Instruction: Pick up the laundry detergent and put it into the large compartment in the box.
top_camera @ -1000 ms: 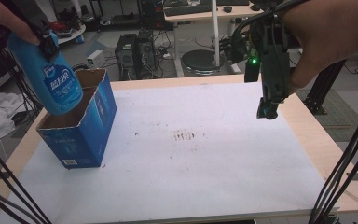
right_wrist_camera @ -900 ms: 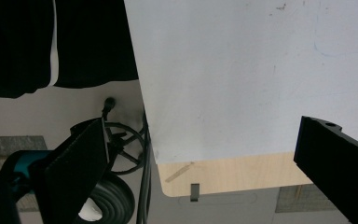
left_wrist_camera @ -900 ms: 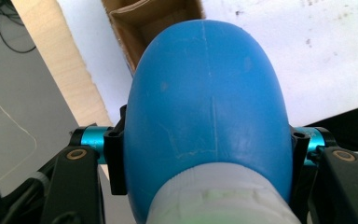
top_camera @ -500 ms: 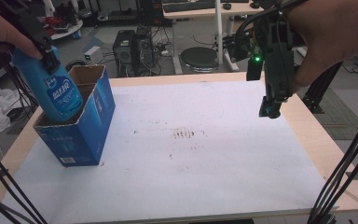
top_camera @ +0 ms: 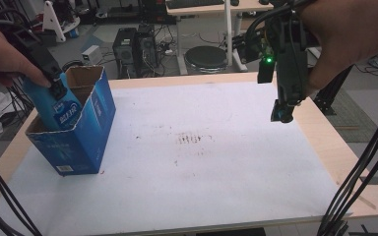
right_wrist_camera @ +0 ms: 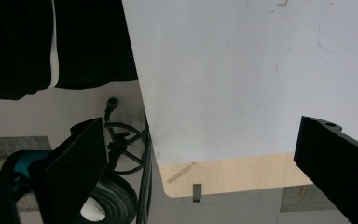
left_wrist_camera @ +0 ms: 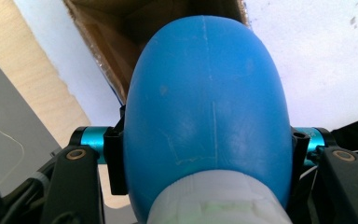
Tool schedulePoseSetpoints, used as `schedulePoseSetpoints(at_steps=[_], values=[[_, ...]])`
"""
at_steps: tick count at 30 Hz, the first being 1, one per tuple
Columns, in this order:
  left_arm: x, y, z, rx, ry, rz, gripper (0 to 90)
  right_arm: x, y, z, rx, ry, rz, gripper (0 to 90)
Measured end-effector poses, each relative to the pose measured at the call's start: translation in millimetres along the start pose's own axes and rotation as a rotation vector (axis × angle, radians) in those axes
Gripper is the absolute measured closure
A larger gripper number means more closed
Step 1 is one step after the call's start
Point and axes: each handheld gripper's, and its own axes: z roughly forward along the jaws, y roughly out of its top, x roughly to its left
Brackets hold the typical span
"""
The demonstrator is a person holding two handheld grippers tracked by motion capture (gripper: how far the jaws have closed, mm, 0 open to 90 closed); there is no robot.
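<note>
The blue bottle carries a label with white lettering, too small and tilted to read; the blue carton has a small white barcode patch low on its near face, and its print is not legible either.

The left tool is clamped on the bottle's shoulder, one jaw on either flank. In the left gripper view the bottle sits squarely between the jaws, its white cap end nearest the camera and its rounded blue body pointing away into the carton's brown inside. From the high view the bottle's lower part is already inside the open top of the carton, leaning toward the carton's left wall, with its upper part and the tool above the rim.

The right tool hangs in the air over the right part of the surface, pointing down, jaws apart with nothing between them. In the right gripper view the right tool looks down on the white sheet, the wooden corner of the surface and the floor beyond.

The carton stands near the surface's left edge, flaps up. To its right the white covering is bare apart from a patch of dark smudges, leaving open room between carton and right tool.
</note>
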Motion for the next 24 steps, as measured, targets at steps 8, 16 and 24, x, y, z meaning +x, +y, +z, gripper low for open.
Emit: schedulePoseSetpoints(at_steps=[8,16,24], values=[[1.5,3.8,23.0,0.023,0.024,0.110,38.1,-1.8,-0.5,3.8,0.007,0.007,0.009,2.0],[1.6,6.3,39.2,0.027,0.046,0.258,38.2,-6.2,2.0,9.8,0.009,0.019,0.005,2.0],[-1.7,10.4,50.8,0.044,0.063,0.367,38.1,-8.5,4.7,10.6,0.007,0.021,0.000,2.0]])
